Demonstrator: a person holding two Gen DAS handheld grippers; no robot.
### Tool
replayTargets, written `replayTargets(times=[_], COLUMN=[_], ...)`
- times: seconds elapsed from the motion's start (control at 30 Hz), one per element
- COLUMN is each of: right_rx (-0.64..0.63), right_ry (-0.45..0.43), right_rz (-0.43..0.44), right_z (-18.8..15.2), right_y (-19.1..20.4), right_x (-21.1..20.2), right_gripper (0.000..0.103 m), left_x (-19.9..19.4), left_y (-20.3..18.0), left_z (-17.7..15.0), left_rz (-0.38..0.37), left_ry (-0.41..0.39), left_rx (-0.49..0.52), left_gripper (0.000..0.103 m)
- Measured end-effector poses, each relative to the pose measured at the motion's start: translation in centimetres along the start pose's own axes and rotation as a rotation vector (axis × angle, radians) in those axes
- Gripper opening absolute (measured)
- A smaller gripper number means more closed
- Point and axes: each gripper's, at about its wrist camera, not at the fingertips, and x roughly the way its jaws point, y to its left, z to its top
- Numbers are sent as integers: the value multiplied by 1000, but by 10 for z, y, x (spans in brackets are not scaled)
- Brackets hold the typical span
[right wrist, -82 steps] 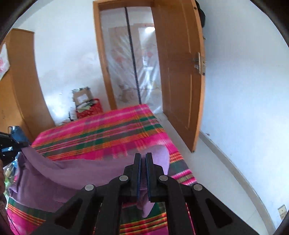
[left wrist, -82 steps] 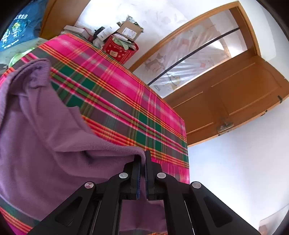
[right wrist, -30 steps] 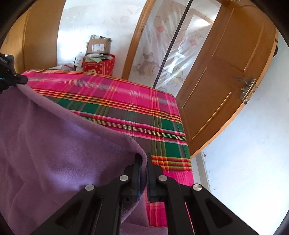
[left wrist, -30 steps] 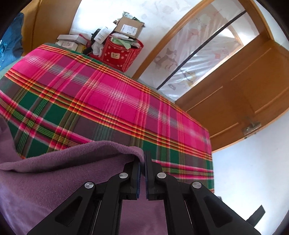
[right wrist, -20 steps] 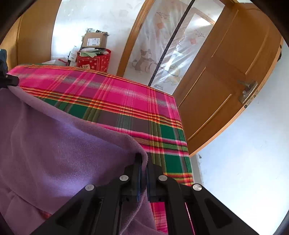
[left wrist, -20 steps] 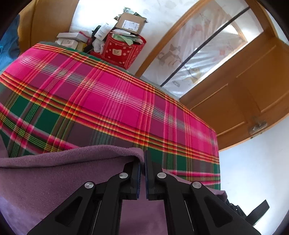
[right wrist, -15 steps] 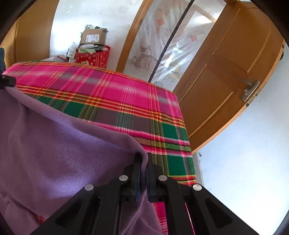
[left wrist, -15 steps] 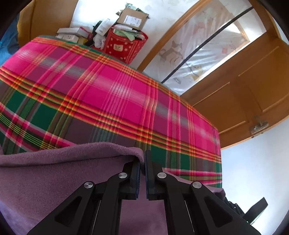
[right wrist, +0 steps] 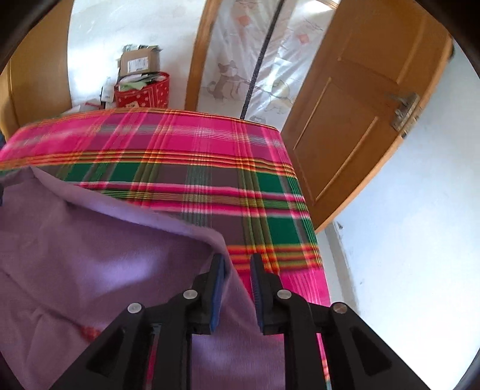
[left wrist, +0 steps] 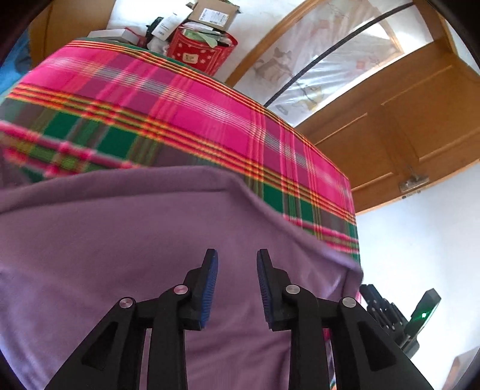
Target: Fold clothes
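2 tools, left tool (left wrist: 237,267) & right tool (right wrist: 237,271), both opening, gripping nothing; 1 purple garment (left wrist: 120,240) on 1 plaid cloth (left wrist: 180,120).

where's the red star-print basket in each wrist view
Left wrist: the red star-print fabric basket is at top centre, beyond the far edge of the pink and green plaid cloth.
Right wrist: it is upper left, beyond that cloth's far edge.
Shared landmark: the brown cardboard box above the basket.
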Motion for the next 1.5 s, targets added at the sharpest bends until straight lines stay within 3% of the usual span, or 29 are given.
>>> replayTargets(times=[0.1, 0.33, 0.57, 0.73, 0.9, 1.1, 1.27, 1.33, 1.5], right_rx=[-7, -71, -94, -186, -289, -408, -465, -468, -468], right_ry=[-25, -127, -209, -253, -178, -111, -105, -94, -76], right_rz=[15, 82, 202, 297, 391, 390, 434, 445, 465], right_z=[-15, -46, -61, -80, -118, -146, -159, -161, -165], right_y=[-3, 11, 13, 36, 90, 156, 181, 185, 191], right_x=[-26, -98, -178, -218, -201, -172, -171, -168, -164], right_gripper=[18, 19, 19, 35, 38, 38, 38, 38, 38], left_x=[-32, -101, -164, -191, -196, -184, -174, -166, -152], left_y=[16, 69, 119, 141, 159, 156, 148, 154, 161], left_z=[-18, -68, -107, -137, -166, -182, -180, -176, -174], left_rz=[6, 81, 142, 262, 401, 544, 664, 729, 703], left_ry=[-11, -18, -75, -134, -180, -204, -266, -241, -164], left_rx=[7, 17, -19, 1, 39, 181, 339, 373, 430], left_gripper=[33, 34, 34, 36, 39, 39, 39, 39, 39])
